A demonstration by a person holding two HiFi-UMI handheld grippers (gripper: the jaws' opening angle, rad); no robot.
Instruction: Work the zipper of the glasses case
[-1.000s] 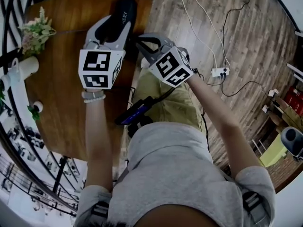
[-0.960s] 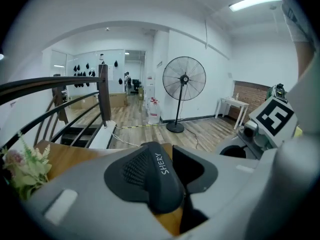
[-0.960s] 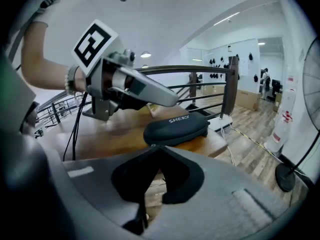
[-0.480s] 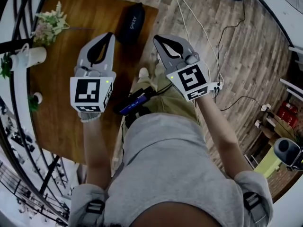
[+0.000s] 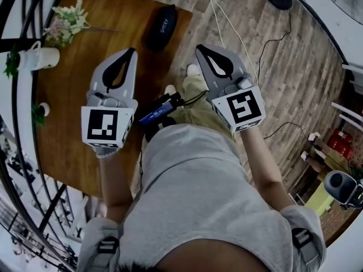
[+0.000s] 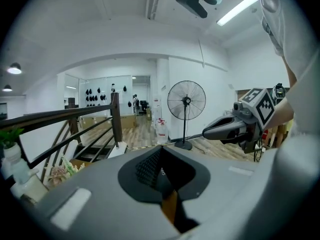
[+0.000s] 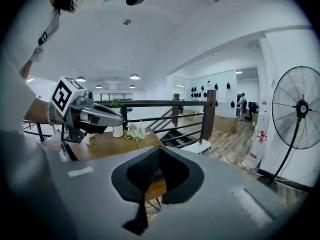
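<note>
Wooden table (image 5: pixel 62 106) fills the left of the head view, and only that view shows the glasses case (image 5: pixel 163 27) whole. It is one black, oblong pouch with rounded ends and pale lettering, lying near the table's far edge, well apart from both tools; its zipper is too small to make out. Two grippers hang above, the left gripper (image 5: pixel 131 50) and the right gripper (image 5: pixel 201 47), each with jaws pressed together on nothing. Only the gripper views show the room's far end — one pedestal fan (image 6: pixel 186 100) and a dark railing (image 7: pixel 165 104). One bunch of flowers (image 5: pixel 67 22) sits at the table's corner.
</note>
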